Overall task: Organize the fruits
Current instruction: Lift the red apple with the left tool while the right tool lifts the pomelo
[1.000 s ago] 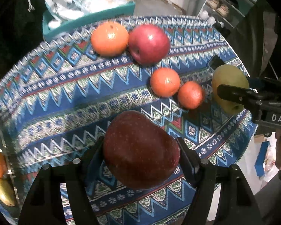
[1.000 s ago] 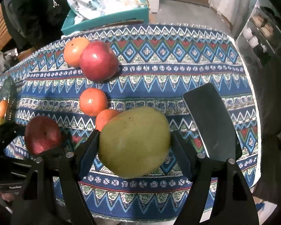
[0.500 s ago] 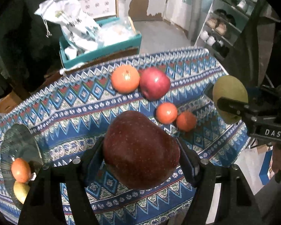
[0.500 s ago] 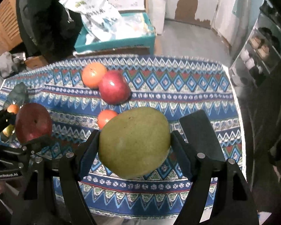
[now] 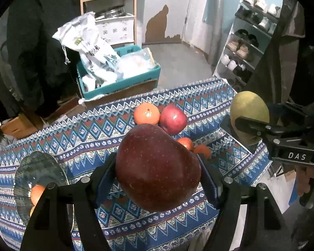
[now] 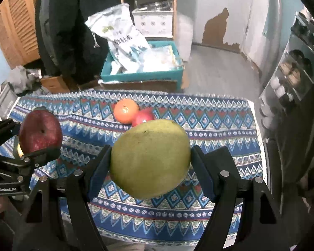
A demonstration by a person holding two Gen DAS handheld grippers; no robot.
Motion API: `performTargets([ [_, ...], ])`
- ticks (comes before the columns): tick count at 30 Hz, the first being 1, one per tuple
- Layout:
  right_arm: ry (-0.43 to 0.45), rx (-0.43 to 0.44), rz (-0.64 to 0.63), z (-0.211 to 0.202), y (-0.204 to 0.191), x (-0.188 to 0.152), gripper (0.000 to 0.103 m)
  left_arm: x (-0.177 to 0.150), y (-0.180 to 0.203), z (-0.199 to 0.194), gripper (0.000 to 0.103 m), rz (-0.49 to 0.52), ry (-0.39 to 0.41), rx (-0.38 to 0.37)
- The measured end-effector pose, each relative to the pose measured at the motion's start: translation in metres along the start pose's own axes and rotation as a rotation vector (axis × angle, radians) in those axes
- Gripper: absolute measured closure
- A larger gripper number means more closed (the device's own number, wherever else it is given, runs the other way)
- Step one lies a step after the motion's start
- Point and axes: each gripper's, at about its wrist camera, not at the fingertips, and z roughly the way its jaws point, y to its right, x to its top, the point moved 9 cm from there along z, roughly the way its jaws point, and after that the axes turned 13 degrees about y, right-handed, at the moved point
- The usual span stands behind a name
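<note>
Left wrist view: two red apples, one clamped between the left gripper (image 5: 158,173) pads as the dark red apple (image 5: 157,167), the other, a lighter red apple (image 5: 173,118), on the patterned tablecloth (image 5: 90,138) touching one large orange (image 5: 146,113); two small oranges (image 5: 201,149) lie just behind the held apple. One glass plate (image 5: 39,167) holds another orange. The right gripper (image 6: 150,161) grips one green mango (image 6: 149,159) between its pads, above the cloth.
</note>
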Motion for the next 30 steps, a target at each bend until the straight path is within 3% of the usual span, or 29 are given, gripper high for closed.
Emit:
performTargets([
  [30, 0.082, 0.063, -0.058, -0.017, -0.059, 0.046, 0.028, 0.021, -0.042, -0.051, 0.028, -0.058, 0.099, 0.037],
])
